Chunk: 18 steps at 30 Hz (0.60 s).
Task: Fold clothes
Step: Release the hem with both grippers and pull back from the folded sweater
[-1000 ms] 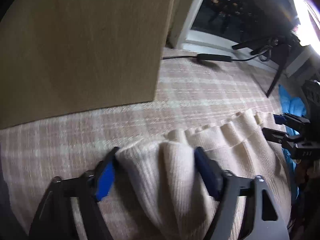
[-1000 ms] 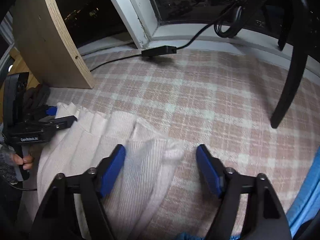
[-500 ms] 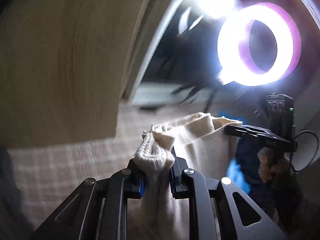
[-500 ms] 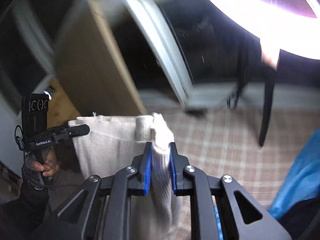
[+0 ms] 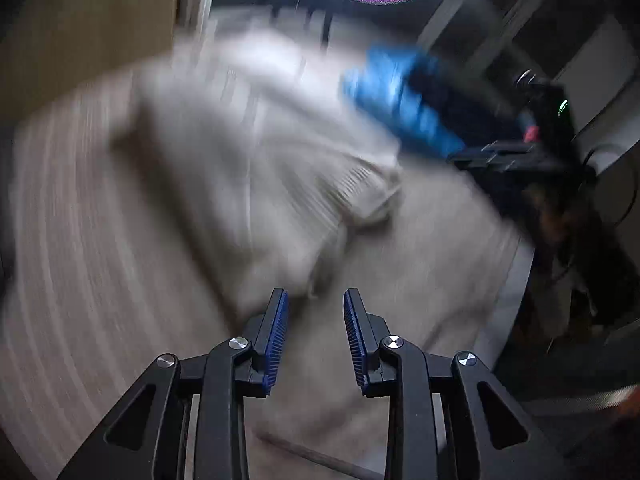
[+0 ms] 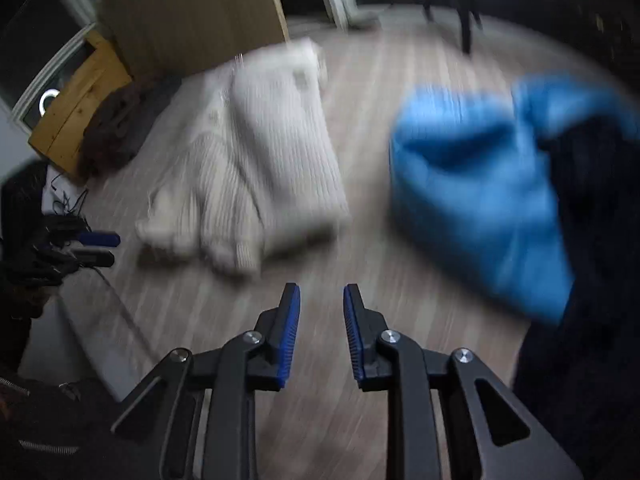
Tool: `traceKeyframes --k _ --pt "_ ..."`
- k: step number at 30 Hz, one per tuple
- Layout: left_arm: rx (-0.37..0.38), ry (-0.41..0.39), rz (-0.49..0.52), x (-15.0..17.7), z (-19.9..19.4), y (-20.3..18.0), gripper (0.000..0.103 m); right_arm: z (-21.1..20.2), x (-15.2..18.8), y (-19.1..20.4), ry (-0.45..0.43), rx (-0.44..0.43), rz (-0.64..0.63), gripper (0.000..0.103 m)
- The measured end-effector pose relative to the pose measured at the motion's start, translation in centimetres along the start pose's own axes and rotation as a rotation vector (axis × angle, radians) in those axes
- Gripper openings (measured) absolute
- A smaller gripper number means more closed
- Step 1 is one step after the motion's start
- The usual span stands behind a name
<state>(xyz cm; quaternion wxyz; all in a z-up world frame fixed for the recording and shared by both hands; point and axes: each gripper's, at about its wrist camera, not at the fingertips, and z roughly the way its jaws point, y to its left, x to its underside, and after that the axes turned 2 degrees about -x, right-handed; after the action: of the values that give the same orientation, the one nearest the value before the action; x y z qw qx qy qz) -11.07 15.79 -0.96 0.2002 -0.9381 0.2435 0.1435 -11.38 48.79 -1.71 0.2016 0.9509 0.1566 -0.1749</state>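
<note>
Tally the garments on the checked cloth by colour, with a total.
Cream ribbed knit garment: 1
Bright blue fabric garment: 1
Total: 2, though blur could hide more.

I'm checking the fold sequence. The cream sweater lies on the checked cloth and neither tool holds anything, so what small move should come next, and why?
Probably bring both tools back to the cream sweater to smooth its bunched near edge. The left tool and right tool have just been opening and stand empty, and the sweater lies folded over but rumpled, beside the blue garment. The frames are blurred, so this is a guess.
</note>
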Motion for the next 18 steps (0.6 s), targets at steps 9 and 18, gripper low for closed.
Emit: traceKeyframes --k 9,18 --pt "-0.143 -0.235 -0.025 -4.4 -1.5 0.2 0.041 0.1 -7.3 2.4 -0.189 -0.102 -0.031 0.023" --pt "-0.135 -0.166 -0.073 -6.9 8.8 -0.8 0.058 8.5 -9.0 0.0 0.024 0.003 -0.011 0.020"
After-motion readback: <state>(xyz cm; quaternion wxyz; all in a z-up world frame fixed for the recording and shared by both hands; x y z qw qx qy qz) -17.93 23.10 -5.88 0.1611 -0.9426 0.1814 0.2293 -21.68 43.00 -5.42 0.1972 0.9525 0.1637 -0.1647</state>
